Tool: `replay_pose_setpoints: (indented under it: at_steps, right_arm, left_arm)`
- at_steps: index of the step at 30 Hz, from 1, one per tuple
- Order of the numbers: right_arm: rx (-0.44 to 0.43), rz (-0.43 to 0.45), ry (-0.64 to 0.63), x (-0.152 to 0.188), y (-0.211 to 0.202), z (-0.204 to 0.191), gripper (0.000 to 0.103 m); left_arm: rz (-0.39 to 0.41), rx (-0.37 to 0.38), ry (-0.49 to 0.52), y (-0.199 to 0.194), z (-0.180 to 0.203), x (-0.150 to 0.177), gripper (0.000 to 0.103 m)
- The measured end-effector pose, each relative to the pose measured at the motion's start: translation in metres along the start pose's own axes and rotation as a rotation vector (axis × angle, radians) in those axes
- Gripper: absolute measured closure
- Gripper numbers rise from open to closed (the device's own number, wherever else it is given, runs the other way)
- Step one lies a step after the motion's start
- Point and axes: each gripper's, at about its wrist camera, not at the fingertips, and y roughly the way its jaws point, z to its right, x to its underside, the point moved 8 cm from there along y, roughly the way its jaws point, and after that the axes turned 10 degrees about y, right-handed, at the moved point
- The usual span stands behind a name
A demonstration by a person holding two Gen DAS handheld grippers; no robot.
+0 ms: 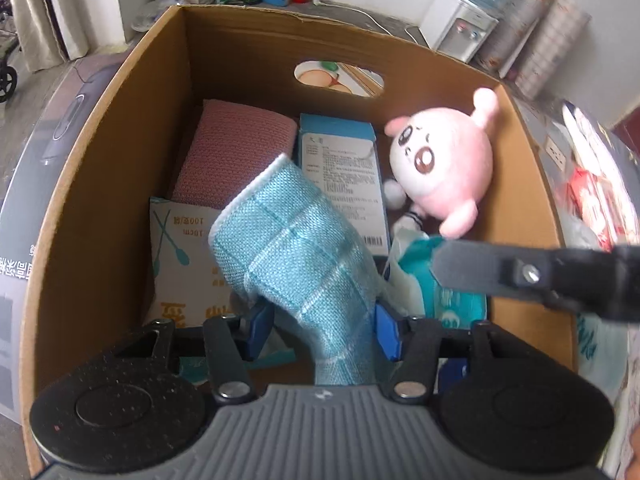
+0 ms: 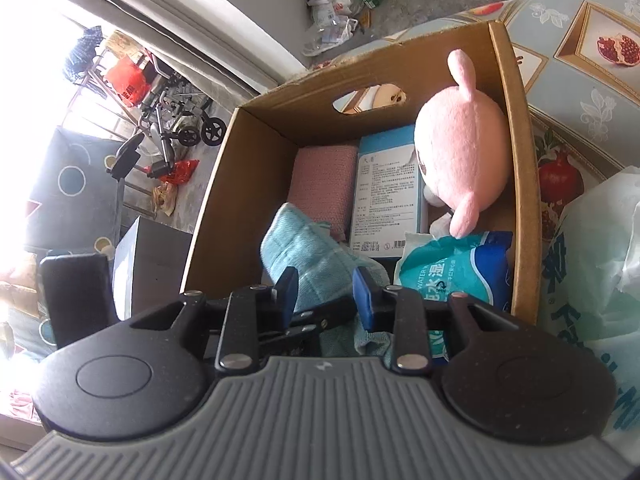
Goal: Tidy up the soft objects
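Over the cardboard box (image 1: 120,128), filling mid-frame in both views: my left gripper (image 1: 320,328) clamps the rolled blue cloth (image 1: 296,240), centre frame, tilted w/ its free end toward upper left, above the pink cloth (image 1: 236,152) at the back. My right gripper (image 2: 326,292) has its jaws apart round the cloth's near end, pads not clearly pressing. Best, I judge: lower the roll into the left-hand gap beside the pink plush (image 1: 444,160), let go only once it rests, keep clear of the wipes pack (image 2: 460,268).

Blue checked cloth (image 1: 296,240), pink plush (image 1: 444,160)
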Motion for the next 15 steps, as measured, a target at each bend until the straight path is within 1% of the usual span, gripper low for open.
replay_pose_setpoints:
  at_steps: [1,4,7,9,10,11,12,13,15]
  right_arm:
    - [0.0,0.005,-0.007,0.0,-0.002,0.0,0.074]
    - [-0.002,0.015,-0.026,0.0,-0.009,0.0,0.074]
    - [-0.008,0.019,-0.031,0.0,-0.012,0.0,0.074]
    - [-0.008,0.022,-0.033,0.0,-0.01,0.002,0.074]
    - [-0.007,0.022,-0.032,0.0,-0.01,0.003,0.074]
    - [-0.005,0.022,-0.032,0.0,-0.01,0.004,0.074]
    - [-0.005,0.02,-0.03,0.0,-0.009,0.004,0.074]
    - [-0.004,0.018,-0.027,0.0,-0.009,0.005,0.074]
    - [-0.003,0.017,-0.026,0.0,-0.008,0.006,0.074]
  left_arm:
    - [0.011,-0.005,0.021,0.001,0.003,-0.002,0.062]
    - [0.037,-0.031,0.13,0.001,0.014,-0.006,0.072]
    - [0.1,-0.053,0.275,-0.007,0.029,-0.011,0.075]
    - [0.147,-0.062,0.379,-0.015,0.04,-0.012,0.074]
    - [0.152,-0.062,0.412,-0.017,0.043,-0.012,0.073]
    - [0.138,-0.062,0.423,-0.015,0.044,-0.011,0.071]
    - [0.103,-0.066,0.414,-0.011,0.043,-0.011,0.065]
    - [0.054,-0.079,0.39,-0.005,0.038,-0.009,0.062]
    - [-0.042,-0.098,0.335,0.01,0.024,-0.005,0.06]
